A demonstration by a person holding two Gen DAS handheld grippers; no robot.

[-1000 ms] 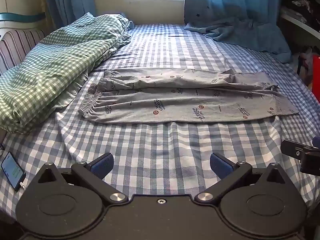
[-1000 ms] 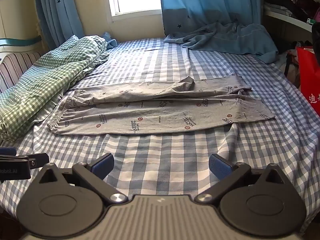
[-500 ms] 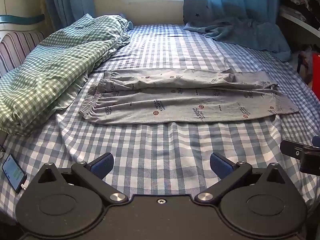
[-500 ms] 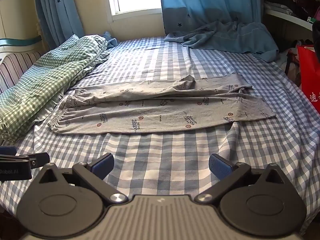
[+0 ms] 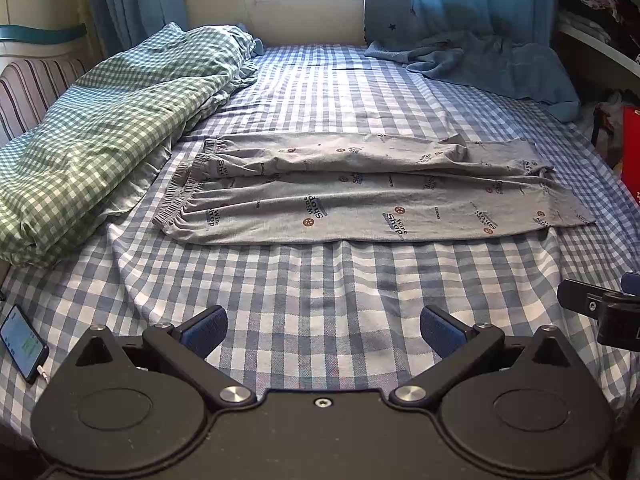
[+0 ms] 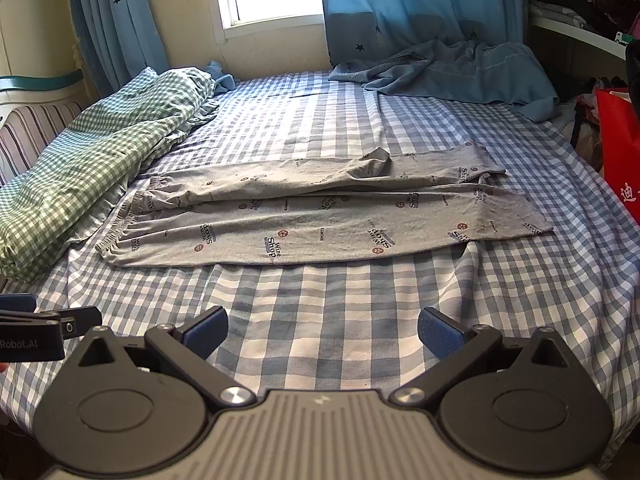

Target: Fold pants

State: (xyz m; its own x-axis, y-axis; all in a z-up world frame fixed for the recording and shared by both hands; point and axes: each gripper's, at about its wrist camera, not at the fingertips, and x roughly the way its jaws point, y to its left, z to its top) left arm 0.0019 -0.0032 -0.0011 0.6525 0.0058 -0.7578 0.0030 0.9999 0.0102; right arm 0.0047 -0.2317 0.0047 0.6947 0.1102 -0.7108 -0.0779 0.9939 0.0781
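Observation:
Grey printed pants (image 5: 360, 196) lie flat across the blue checked bed (image 5: 320, 300), folded lengthwise, waistband at the left, leg ends at the right. They also show in the right wrist view (image 6: 320, 220). My left gripper (image 5: 322, 330) is open and empty, above the sheet well short of the pants' near edge. My right gripper (image 6: 322, 330) is open and empty, also short of the pants. Part of the right gripper shows at the right edge of the left view (image 5: 600, 308); part of the left gripper shows at the left edge of the right view (image 6: 40, 328).
A green checked duvet (image 5: 100, 140) is heaped along the bed's left side. A blue blanket (image 5: 492, 64) lies at the far right under the curtains. A phone (image 5: 22, 344) lies at the bed's near left corner. A red bag (image 6: 620, 148) stands beside the bed's right.
Both grippers have drifted slightly, so the pants sit a touch lower in each view. The pants have not moved and both grippers stay open.

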